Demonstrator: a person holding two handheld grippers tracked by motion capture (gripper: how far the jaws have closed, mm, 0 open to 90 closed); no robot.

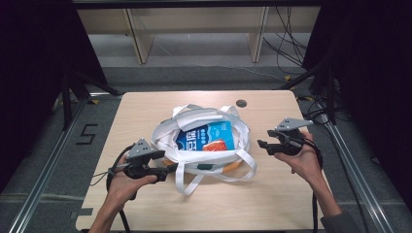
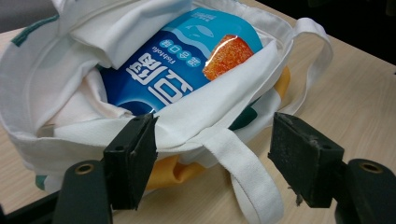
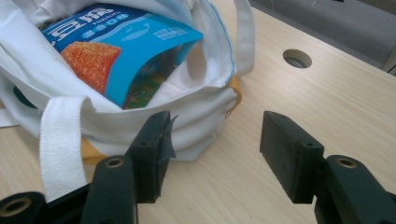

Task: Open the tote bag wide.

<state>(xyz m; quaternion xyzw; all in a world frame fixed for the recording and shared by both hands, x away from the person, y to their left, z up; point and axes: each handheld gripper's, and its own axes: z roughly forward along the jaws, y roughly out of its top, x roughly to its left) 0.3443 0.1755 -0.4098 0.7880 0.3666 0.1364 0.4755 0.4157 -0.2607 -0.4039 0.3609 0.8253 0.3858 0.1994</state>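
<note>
On a pale wood-grain counter (image 1: 145, 111) in a dim room, a white tote (image 1: 167, 132) sits near the middle, its mouth wide and its long straps (image 1: 187, 180) spilling toward the near edge. Inside lies a blue snack pack (image 1: 206, 137) with white lettering and an orange picture, tilted against the cloth; a band of yellow shows at the tote's base in both gripper views. A person's left gripper (image 1: 167, 168) rests at the tote's near left side, released: in the left gripper view its jaws stand apart, one just at the tote's rim (image 2: 196, 123), a strap (image 2: 243, 168) lying between them, neither pad pressing. The right gripper (image 1: 262, 145) hangs just off the tote's right side, also released, its jaws parted over bare wood in the right gripper view, the near one at the tote's wall (image 3: 196, 130) though whether it touches cannot be told. A round cable hole (image 1: 241, 103) marks the counter's far edge. Beyond it run a grey floor, light wooden shelf legs (image 1: 138, 43) and loose black cables (image 1: 286, 48). Black stands (image 1: 68, 97) flank the counter on both sides, metal rails (image 1: 43, 179) line the floor, and a black "5" mark (image 1: 86, 134) sits left of the counter.
</note>
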